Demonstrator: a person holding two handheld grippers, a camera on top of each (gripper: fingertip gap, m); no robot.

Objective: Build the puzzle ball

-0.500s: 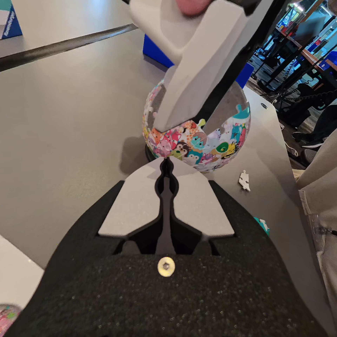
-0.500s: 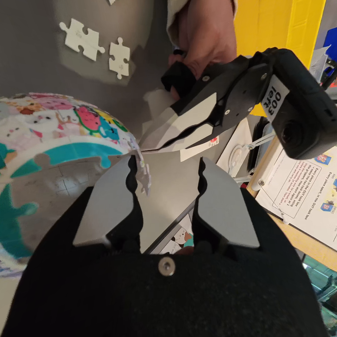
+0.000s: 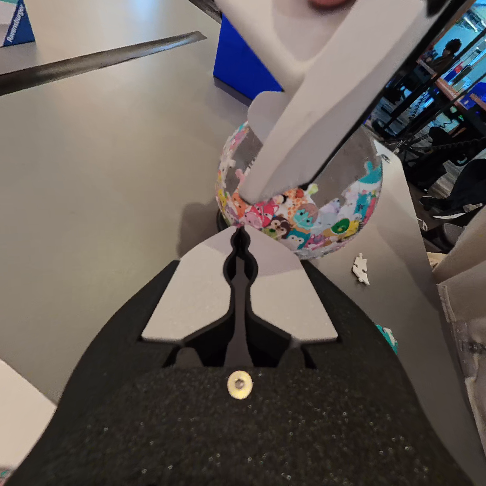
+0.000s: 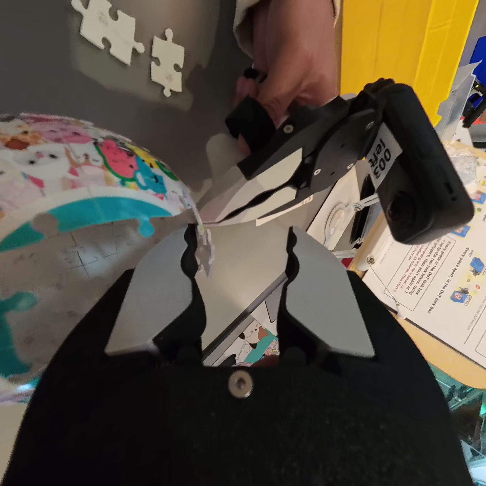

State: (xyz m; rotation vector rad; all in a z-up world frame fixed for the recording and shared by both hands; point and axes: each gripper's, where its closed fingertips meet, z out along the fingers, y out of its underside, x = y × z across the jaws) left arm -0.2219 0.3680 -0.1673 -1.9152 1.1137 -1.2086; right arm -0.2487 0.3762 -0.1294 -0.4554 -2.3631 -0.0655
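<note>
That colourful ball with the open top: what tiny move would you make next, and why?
Probably ease the right gripper a touch further against the puzzle ball, to seat the rim piece. Its jaws stand open, and one finger presses the ball's edge by that piece, which juts out from the curve. The left gripper, shut and empty, sits low by the ball.

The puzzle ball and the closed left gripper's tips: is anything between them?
Nothing shows between them. In the left wrist view the left gripper sits right at the lower side of the puzzle ball, apparently touching it.
</note>
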